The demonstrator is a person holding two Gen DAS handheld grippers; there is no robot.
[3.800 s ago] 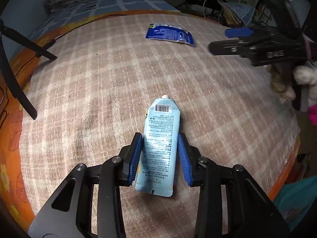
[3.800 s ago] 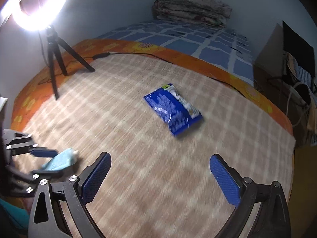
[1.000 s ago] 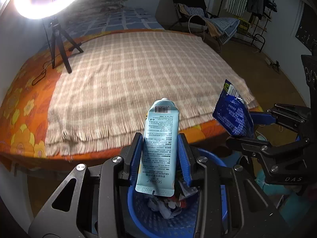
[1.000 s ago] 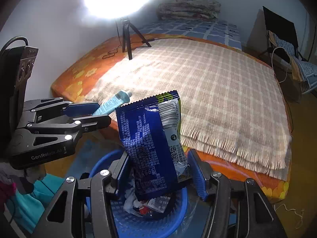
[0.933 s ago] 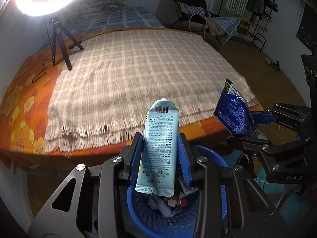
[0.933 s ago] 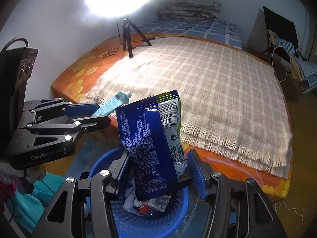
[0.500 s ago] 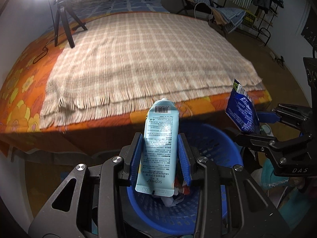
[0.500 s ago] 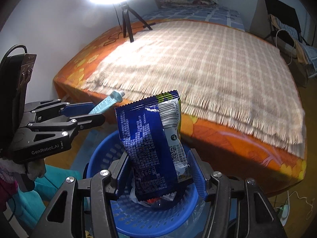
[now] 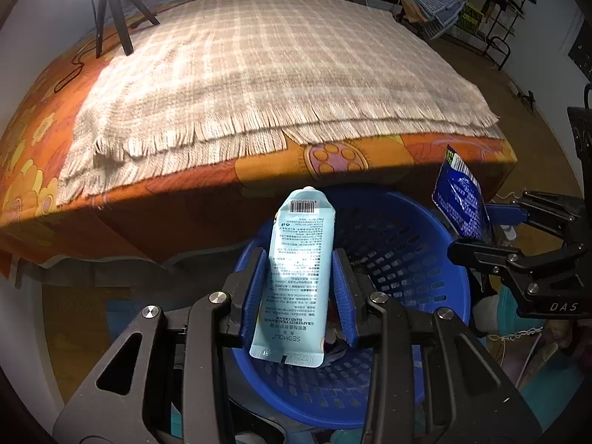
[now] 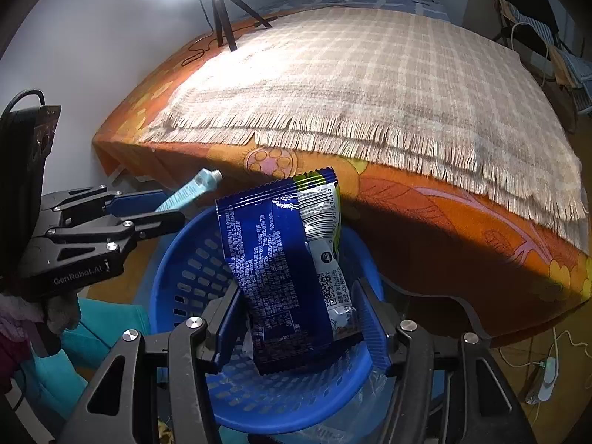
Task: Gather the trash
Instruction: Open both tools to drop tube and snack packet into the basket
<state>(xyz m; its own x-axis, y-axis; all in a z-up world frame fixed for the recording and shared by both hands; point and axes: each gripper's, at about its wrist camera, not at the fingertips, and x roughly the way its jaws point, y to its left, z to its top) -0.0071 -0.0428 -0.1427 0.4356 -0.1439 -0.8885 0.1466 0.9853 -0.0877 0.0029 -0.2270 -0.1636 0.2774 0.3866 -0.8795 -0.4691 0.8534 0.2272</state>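
Note:
My left gripper [image 9: 298, 292] is shut on a light blue hand cream tube [image 9: 298, 266] and holds it over a blue plastic basket [image 9: 403, 255]. My right gripper [image 10: 299, 318] is shut on a dark blue snack wrapper [image 10: 281, 259] and holds it over the same basket [image 10: 185, 281]. The wrapper [image 9: 458, 199] and right gripper also show at the right of the left wrist view. The tube [image 10: 192, 190] and left gripper show at the left of the right wrist view. Some scraps lie in the basket's bottom, mostly hidden.
The bed with a plaid fringed blanket [image 9: 266, 74] over an orange flowered sheet [image 10: 444, 214] stands just behind the basket. A ring light tripod [image 9: 111, 11] stands on the bed's far left. Teal fabric [image 10: 96, 329] lies beside the basket. A white cable lies on the floor [image 10: 547, 366].
Both grippers have moved down and forward from the bed to over the basket, still holding tube and wrapper. The basket now fills more of both views.

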